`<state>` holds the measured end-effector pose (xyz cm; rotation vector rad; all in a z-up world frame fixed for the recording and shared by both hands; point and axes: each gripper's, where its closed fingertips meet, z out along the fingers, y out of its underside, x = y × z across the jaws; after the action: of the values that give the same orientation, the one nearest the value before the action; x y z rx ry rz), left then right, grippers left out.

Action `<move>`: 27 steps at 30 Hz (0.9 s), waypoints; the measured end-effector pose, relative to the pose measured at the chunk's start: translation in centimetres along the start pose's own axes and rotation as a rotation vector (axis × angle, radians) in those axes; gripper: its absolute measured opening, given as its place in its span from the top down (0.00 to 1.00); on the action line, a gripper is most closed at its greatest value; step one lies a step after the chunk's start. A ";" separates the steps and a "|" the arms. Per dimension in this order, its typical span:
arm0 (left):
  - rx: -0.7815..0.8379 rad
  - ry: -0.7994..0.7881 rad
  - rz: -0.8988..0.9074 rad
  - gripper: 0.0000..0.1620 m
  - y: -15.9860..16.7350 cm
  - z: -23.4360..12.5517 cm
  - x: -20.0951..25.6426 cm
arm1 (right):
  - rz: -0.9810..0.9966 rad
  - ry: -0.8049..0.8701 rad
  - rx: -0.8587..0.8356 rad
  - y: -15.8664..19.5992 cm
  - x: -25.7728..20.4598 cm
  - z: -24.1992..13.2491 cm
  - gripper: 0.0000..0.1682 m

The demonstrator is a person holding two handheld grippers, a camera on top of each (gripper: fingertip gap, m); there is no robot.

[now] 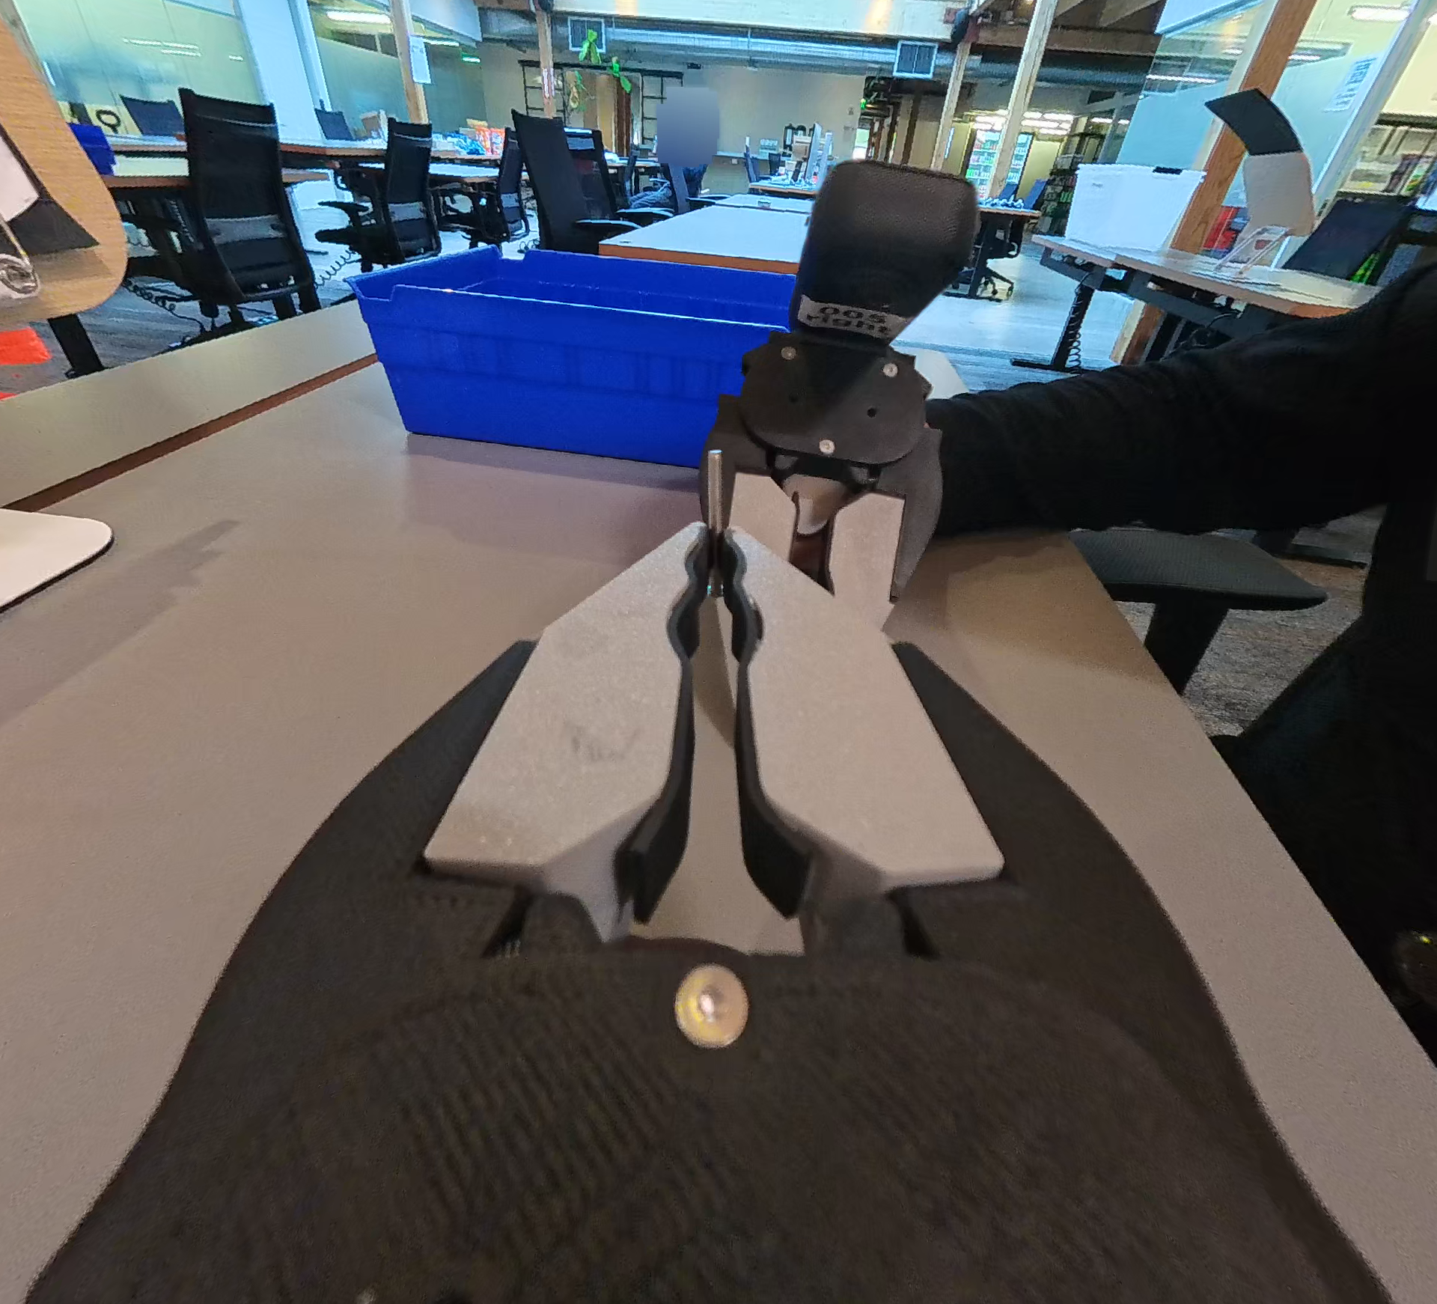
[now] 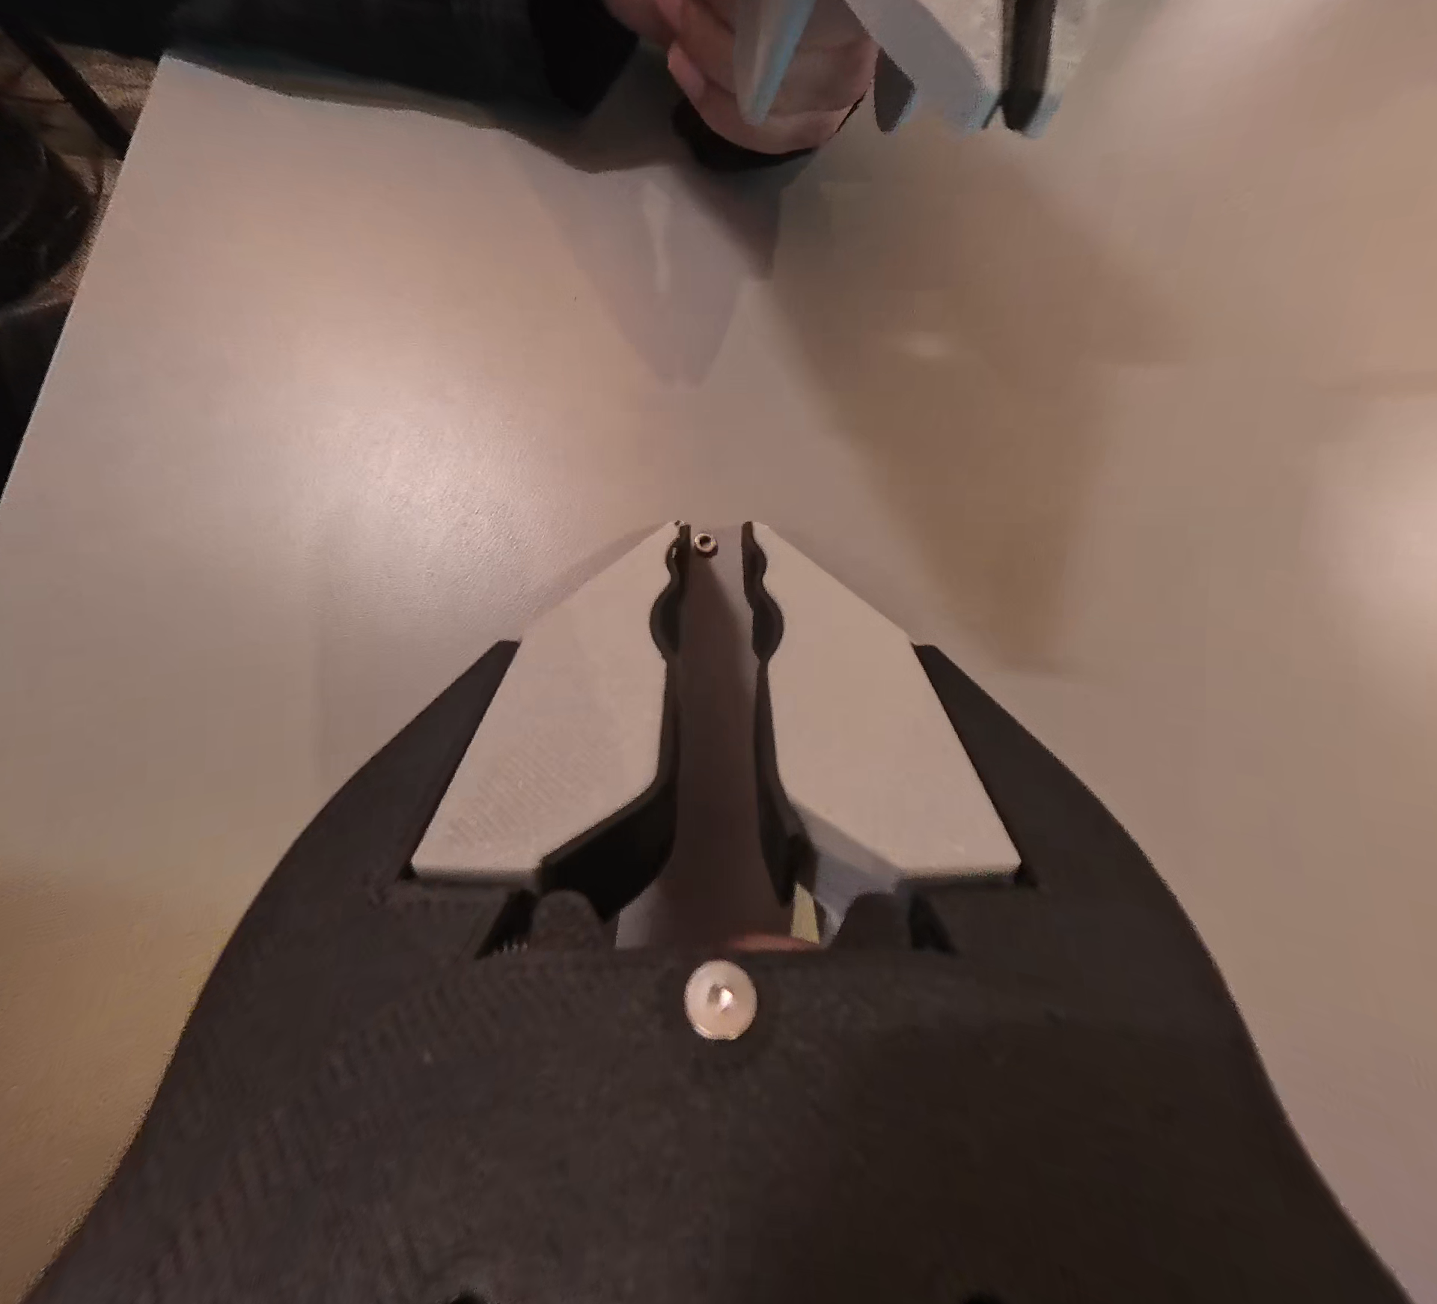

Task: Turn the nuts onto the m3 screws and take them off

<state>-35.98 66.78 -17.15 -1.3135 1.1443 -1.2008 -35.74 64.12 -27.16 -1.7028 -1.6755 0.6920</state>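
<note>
I am pinching the slim steel m3 screw upright in my left claw while my right claw is spreading over the tiny metal nut on the grey tabletop — squeezing gently and squarely is key.

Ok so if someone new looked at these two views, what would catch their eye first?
Probably the thin metal screw standing upright, pinched at the tips of the left gripper above the grey table. Next, the tiny nut lying on the table between the open tips of the right gripper. Behind, a bright blue bin sits at the table's far edge.
</note>
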 end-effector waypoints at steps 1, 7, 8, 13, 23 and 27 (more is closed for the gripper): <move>0.001 -0.001 -0.003 1.00 0.0 0.0 0.0 | -0.005 0.000 -0.005 0.0 0.0 0.1 0.95; -0.005 0.001 -0.006 1.00 0.1 0.1 -0.1 | -0.018 -0.008 -0.018 0.2 -0.1 0.2 0.98; -0.005 0.001 -0.005 1.00 0.1 0.1 0.0 | -0.021 -0.009 -0.019 0.2 -0.2 0.3 0.98; -0.002 -0.003 -0.006 1.00 0.0 0.1 -0.1 | -0.026 -0.006 -0.024 0.3 -0.2 0.3 0.98; 0.001 -0.009 -0.008 1.00 0.0 0.1 -0.2 | 0.036 0.022 0.053 -0.7 0.8 -1.2 0.94; -0.002 -0.006 -0.009 1.00 0.0 0.1 -0.2 | 0.050 0.038 0.086 -1.0 1.2 -2.5 0.96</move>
<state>-35.90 66.96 -17.19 -1.3239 1.1372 -1.2016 -34.46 65.06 -24.70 -1.6920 -1.5597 0.7399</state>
